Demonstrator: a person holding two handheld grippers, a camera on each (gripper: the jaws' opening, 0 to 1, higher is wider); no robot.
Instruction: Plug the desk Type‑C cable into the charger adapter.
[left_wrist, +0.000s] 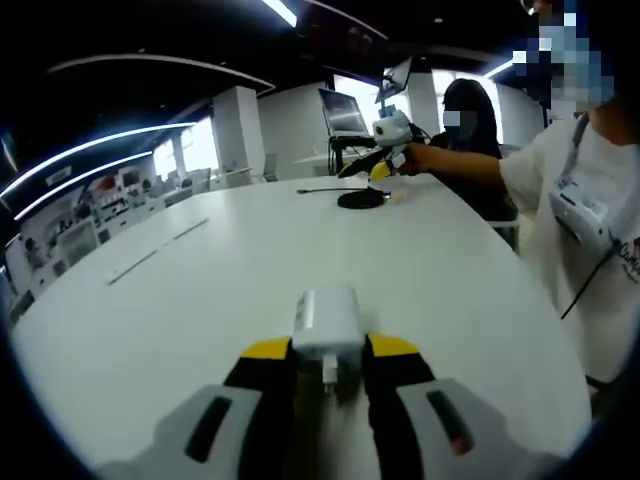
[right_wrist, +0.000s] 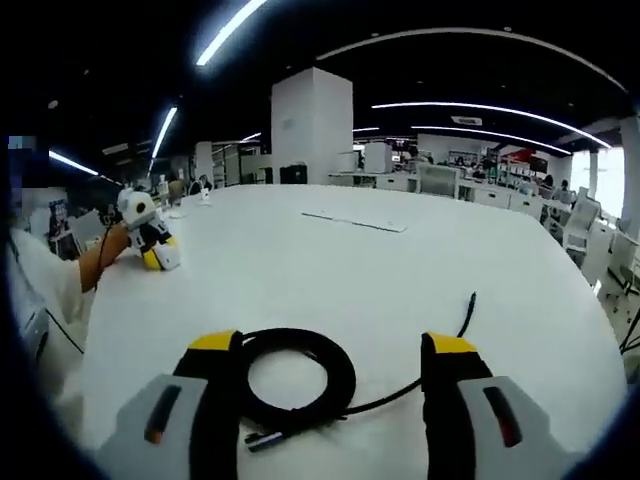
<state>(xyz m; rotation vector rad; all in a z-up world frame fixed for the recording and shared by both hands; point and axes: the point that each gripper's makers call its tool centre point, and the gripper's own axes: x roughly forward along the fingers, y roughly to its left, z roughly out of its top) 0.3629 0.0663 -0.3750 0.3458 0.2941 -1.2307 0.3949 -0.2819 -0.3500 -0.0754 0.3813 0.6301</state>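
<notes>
Left gripper (left_wrist: 328, 362): fingers narrow, clamped on the white adapter (left_wrist: 326, 322). The adapter stands out ahead of the yellow pads, low over the white bench (left_wrist: 230, 290). Held this way its front end is clear of the fingers, presumably so a plug can reach it; I cannot make out which face carries the port.

Right gripper (right_wrist: 328, 362): fingers wide, holding nothing. They straddle the black cable (right_wrist: 300, 385), which lies coiled on the bench (right_wrist: 330, 265). One cable end with a connector (right_wrist: 262, 438) lies just below the coil between the fingers; the other end (right_wrist: 470, 300) trails off toward the far right of the bench. The wide spread suits a descent over the coil or the near connector.

In the left gripper view the right gripper (left_wrist: 385, 150) shows far across the bench, over the cable (left_wrist: 360, 198), with the person (left_wrist: 590, 200) alongside. In the right gripper view the left gripper (right_wrist: 150, 235) sits at the left bench edge. The two are well apart.

Judgement: early stage. Adapter secured, cable not yet picked up, nothing plugged. Next move calls for gripping the cable close behind the connector so the plug stays stiff and aimed, then bringing the two hands together. Risk: the coil dragging or twisting the plug off line.
</notes>
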